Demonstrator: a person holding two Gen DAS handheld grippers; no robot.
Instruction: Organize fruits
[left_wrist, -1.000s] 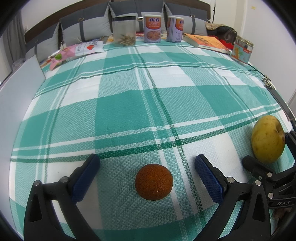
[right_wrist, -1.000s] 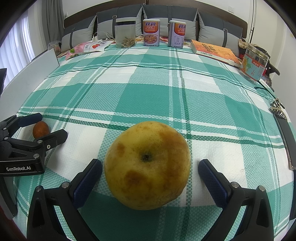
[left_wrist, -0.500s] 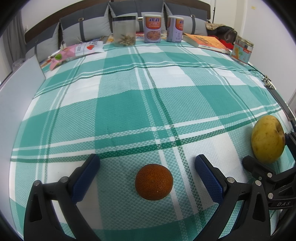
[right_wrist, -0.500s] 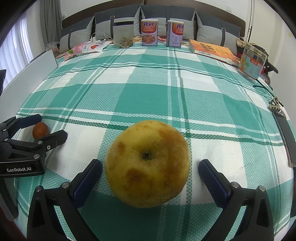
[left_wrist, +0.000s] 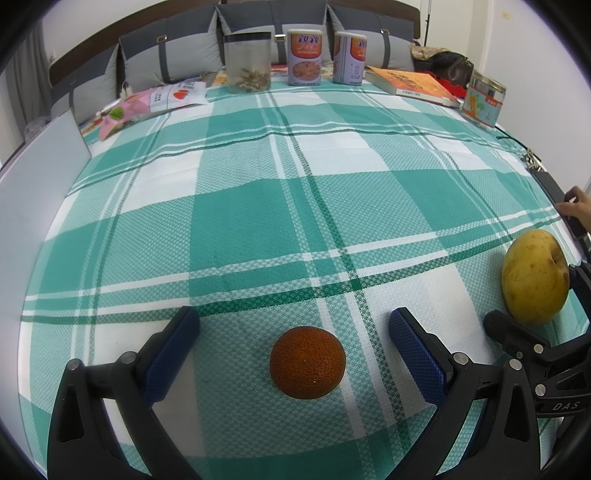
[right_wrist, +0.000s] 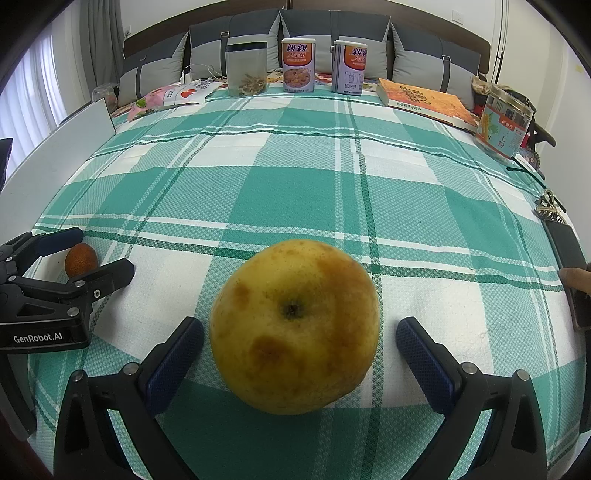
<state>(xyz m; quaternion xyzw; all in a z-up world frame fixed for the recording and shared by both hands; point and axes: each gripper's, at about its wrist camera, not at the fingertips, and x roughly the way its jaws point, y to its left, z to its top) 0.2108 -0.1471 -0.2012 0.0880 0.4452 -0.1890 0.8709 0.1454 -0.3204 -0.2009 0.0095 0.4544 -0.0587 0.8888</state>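
A small orange tangerine (left_wrist: 307, 362) lies on the green plaid cloth between the open jaws of my left gripper (left_wrist: 293, 345), touching neither pad. A large yellow apple with brown spots (right_wrist: 294, 325) lies between the open jaws of my right gripper (right_wrist: 299, 354), with gaps on both sides. The apple also shows at the right of the left wrist view (left_wrist: 535, 277). The tangerine (right_wrist: 80, 259) and the left gripper (right_wrist: 85, 251) show at the left of the right wrist view.
At the far edge stand a clear jar (left_wrist: 246, 62), two printed cans (left_wrist: 304, 57), an orange book (left_wrist: 412, 85) and a tin (left_wrist: 484, 98). Snack packets (left_wrist: 155, 101) lie far left. A white board (left_wrist: 37, 177) lines the left edge. A hand (left_wrist: 578, 208) and keys (right_wrist: 550, 206) are at the right.
The right wrist view has shifted slightly back and up. A hand has appeared at the right edge. Both fruits and the left gripper have not moved.
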